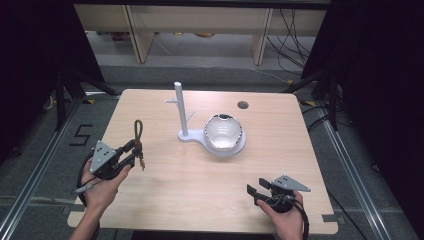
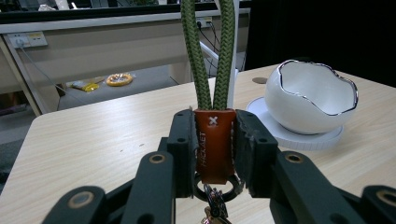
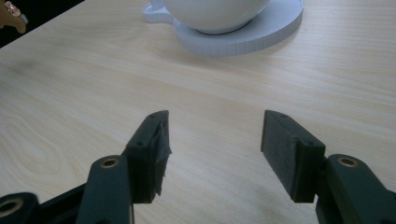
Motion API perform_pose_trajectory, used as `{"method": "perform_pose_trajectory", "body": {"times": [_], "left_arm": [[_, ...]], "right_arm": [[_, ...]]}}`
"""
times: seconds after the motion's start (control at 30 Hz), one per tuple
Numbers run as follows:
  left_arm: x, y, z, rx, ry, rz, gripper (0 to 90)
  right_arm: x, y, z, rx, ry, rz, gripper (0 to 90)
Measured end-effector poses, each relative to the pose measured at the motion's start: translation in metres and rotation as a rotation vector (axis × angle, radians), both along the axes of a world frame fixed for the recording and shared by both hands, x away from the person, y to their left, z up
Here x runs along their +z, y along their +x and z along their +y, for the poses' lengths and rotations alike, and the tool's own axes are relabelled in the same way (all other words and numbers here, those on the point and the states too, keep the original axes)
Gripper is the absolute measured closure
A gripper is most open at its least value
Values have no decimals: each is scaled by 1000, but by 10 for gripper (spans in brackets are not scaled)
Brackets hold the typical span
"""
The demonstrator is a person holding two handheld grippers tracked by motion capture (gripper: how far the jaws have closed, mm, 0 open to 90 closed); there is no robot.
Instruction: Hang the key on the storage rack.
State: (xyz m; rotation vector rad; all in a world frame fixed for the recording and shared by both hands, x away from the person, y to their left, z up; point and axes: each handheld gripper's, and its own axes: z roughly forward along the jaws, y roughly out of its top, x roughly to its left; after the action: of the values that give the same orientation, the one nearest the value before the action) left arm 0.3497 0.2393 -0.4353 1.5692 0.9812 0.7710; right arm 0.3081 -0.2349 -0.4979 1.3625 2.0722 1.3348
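My left gripper [image 1: 134, 149] is shut on a keychain [image 2: 214, 140] by its brown leather tab, held above the table's left side. Its green rope loop [image 1: 138, 129] stands up from the jaws, and a metal ring with a small clasp [image 2: 215, 205] hangs below them. A white stand with an upright peg post [image 1: 180, 107] and a round base [image 1: 239, 146] sits mid-table, carrying a white eggshell-shaped bowl [image 1: 223, 131]. The right gripper [image 1: 252, 191] rests open near the front right edge, nothing between its fingers [image 3: 152, 149].
The light wooden table [image 1: 200, 190] has a small round hole [image 1: 243, 105] near its far edge. Wooden shelving and cables stand on the floor behind the table. Dark curtains and tripod legs flank both sides.
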Motion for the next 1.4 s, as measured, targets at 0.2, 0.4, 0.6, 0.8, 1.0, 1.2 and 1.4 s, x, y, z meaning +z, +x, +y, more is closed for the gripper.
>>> {"method": "perform_pose_trajectory", "body": {"times": [0.2, 0.4, 0.6, 0.8, 1.0, 1.2, 1.4], "left_arm": [[0, 4, -3, -5, 1, 0, 690], [1, 9, -6, -10, 4, 3, 691], [3, 14, -9, -15, 0, 4, 691], [4, 20, -12, -20, 1, 10, 691], [4, 25, -16, -22, -9, 11, 691], [4, 30, -19, -23, -13, 14, 691], [5, 36, -23, -26, -13, 19, 691]], "right_arm": [[1, -1, -1, -3, -16, 1, 429], [0, 0, 0, 1, 9, 13, 428], [-2, 2, 2, -2, 10, 6, 427], [-1, 2, 2, -3, 8, 4, 427], [1, 0, 1, 0, 13, 18, 426], [-1, 1, 2, 9, 21, 9, 425], [-1, 1, 2, 12, 17, 7, 425]]}}
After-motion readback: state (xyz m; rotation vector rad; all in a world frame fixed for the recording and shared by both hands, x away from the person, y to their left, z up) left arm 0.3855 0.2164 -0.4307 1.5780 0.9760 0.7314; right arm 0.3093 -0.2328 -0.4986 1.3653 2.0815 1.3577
